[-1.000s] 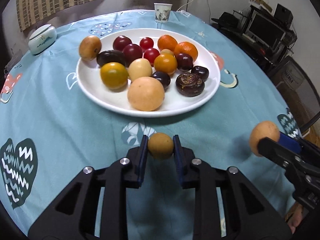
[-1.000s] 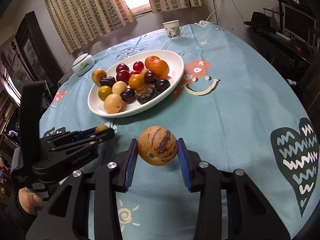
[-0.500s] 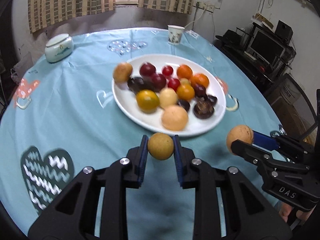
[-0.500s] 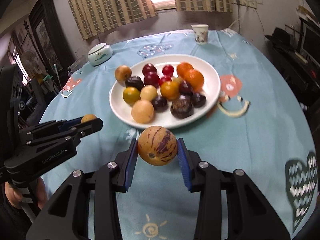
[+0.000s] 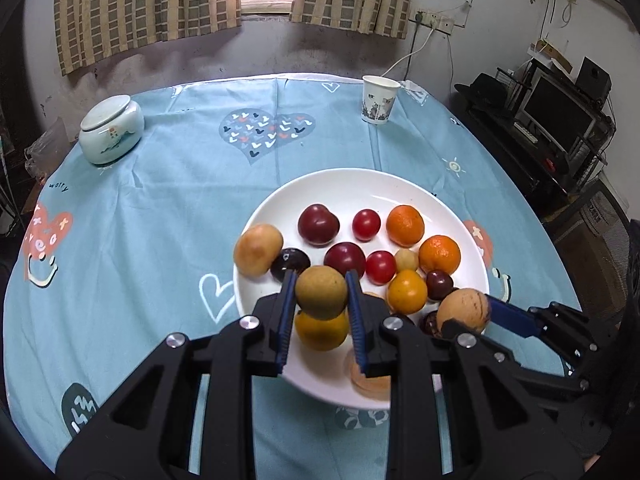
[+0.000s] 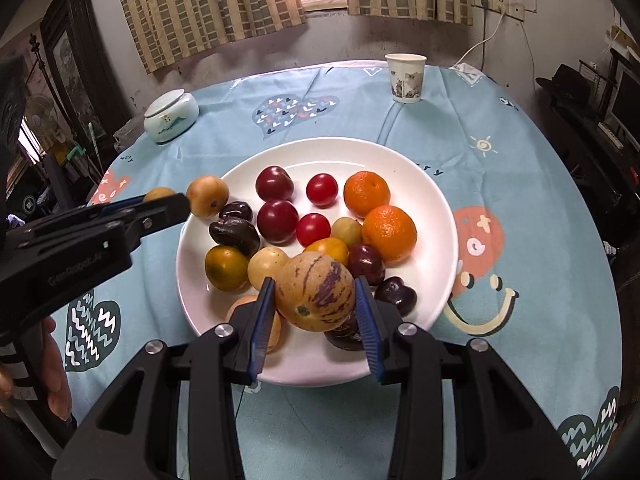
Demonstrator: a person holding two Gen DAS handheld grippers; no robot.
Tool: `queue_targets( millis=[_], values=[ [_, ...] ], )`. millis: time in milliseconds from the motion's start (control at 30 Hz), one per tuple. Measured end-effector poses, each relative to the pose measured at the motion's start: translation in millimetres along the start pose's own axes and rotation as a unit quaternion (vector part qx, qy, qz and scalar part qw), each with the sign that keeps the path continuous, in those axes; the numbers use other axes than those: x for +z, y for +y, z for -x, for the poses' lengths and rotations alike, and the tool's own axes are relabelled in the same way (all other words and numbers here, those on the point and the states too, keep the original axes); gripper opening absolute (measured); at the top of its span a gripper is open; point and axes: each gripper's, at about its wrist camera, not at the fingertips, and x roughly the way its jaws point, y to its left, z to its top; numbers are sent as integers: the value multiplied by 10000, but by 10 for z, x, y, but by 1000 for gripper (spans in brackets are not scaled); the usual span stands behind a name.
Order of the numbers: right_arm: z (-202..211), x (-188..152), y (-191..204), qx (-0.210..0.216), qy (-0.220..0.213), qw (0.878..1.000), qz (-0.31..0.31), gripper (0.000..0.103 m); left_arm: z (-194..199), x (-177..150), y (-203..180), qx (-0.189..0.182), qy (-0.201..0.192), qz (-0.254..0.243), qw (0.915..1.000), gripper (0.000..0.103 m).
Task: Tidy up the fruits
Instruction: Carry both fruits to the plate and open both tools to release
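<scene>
- Fruit first — a small brownish-yellow round fruit [image 5: 321, 297] sits clamped between the blue pads of my left gripper [image 5: 321, 300], above the near-left part of the white plate [image 5: 280, 200].
- My right gripper [image 6: 316, 296] is clenched on a bigger fruit, a tan melon with purple stripes [image 6: 315, 291], held over the near part of the same plate.
- On the plate lie many fruits: two oranges [image 6: 367, 193] at the right, two small red tomatoes [image 6: 322, 189] in the middle, dark red plums [image 6: 274, 183] beside them, a green-yellow citrus [image 6: 227, 268] at the left and dark purple fruits [image 6: 395, 295] near the front.
- One tan fruit [image 6: 207, 195] rests on the left rim of the plate.
- The plate stands on a light blue tablecloth [image 5: 160, 208] with hearts and smiling faces.
- Farther off — a lidded ceramic jar [image 5: 111, 129] at the far left and a paper cup [image 5: 380, 99] at the far right, well apart.
- At the left edge of the right view, a hand [image 6: 52, 376] holds the handle of my left gripper.
</scene>
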Motion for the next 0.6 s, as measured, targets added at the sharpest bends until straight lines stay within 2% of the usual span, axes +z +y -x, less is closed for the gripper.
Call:
queue_targets(
  millis=[400, 433, 467, 500, 533, 600],
  values=[
    [-215, 112, -40, -1, -57, 10000, 70, 41, -373, 144, -122, 106, 277, -54, 9995, 26],
    [-223, 118, -28, -25, -80, 9999, 137, 47, -374, 153, -121, 117, 260, -58, 9996, 35],
    [-216, 117, -22, -100, -115, 9997, 190, 62, -364, 163, -118, 139, 241, -60, 9996, 47],
    [-177, 107, -8, -255, -244, 9990, 268, 67, -329, 166, -105, 184, 169, -39, 9997, 78],
    [-136, 94, 1, -375, -370, 9980, 340, 67, -267, 164, -93, 239, 4, 0, 9997, 85],
    [-70, 81, 5, -600, -482, 9960, 455, 67, -152, 156, -74, 375, -206, 21, 9991, 89]
  ],
)
